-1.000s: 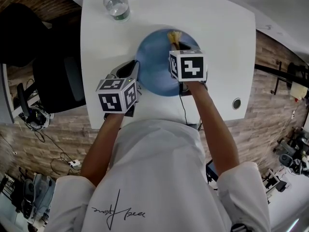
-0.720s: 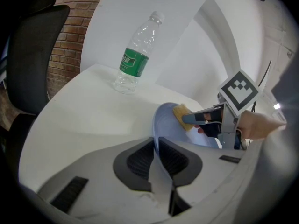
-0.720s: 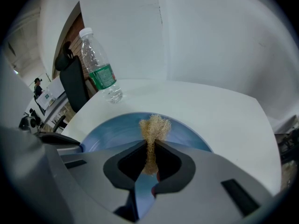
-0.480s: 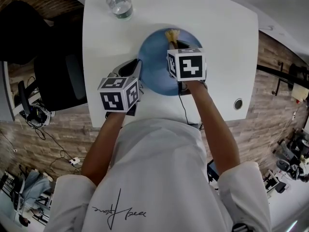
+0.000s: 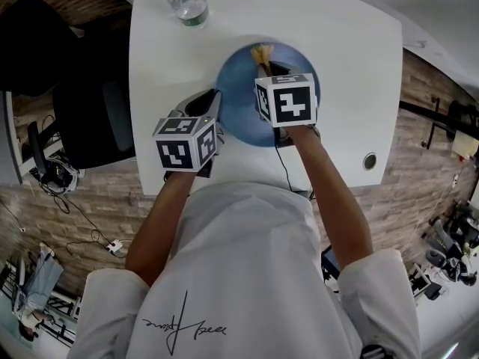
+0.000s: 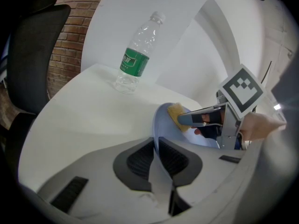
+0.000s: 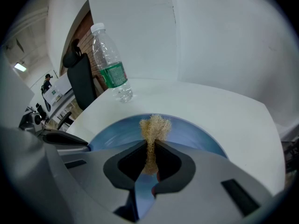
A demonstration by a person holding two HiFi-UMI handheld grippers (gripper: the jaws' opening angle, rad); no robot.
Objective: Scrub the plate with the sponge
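One blue plate (image 5: 238,109) lies near the middle of a white table (image 5: 352,58), and a tuft of straw-coloured sponge (image 7: 154,126) presses on its far part, close to the far rim. The right gripper (image 7: 152,149) has its jaws drawn narrow on the sponge, which is squeezed thin between the pads and fans out beyond the tips onto the plate. The left gripper (image 6: 156,147) has its jaws clamped on the plate's near-left rim, whose thin blue edge runs straight up between the dark pads. In the head view the right gripper's marker cube hides much of the plate's right half, and the person's two forearms reach in from below. A clear water bottle (image 5: 187,2) with a green label stands upright at the table's far left corner, well apart from the plate, with bare tabletop between them. A small round fitting (image 5: 367,161) sits in the tabletop to the right. A dark office chair (image 5: 82,103) stands off the table's left side, over a brick-patterned floor.
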